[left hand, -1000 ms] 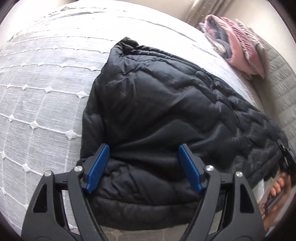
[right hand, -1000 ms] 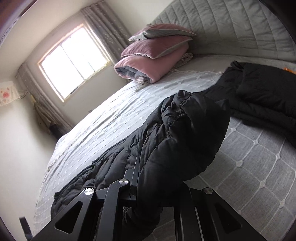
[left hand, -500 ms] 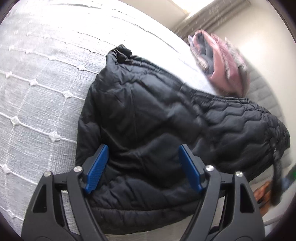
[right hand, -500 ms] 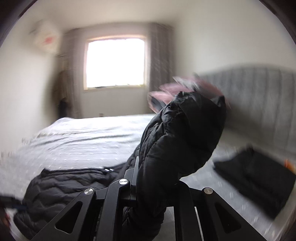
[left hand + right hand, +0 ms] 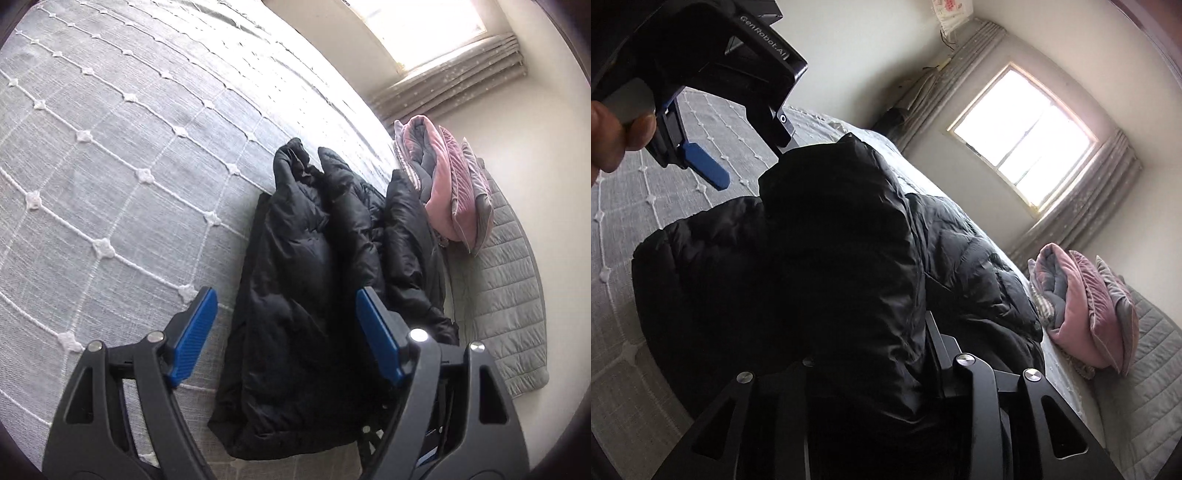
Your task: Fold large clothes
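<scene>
Meanwhile right gripper [image 5: 864, 354] jaws clamp the black jacket [image 5: 306, 295]; left gripper [image 5: 286, 332] jaws spread apart above it

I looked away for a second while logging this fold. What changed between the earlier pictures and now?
The right gripper, shut on a flap of the black jacket, carried it up and over, so the flat jacket now lies doubled into a narrower bundle. The left gripper swung to look along the bed. Unchanged: left jaws open and holding nothing, right grip kept, pink bedding stacked by the headboard.
</scene>
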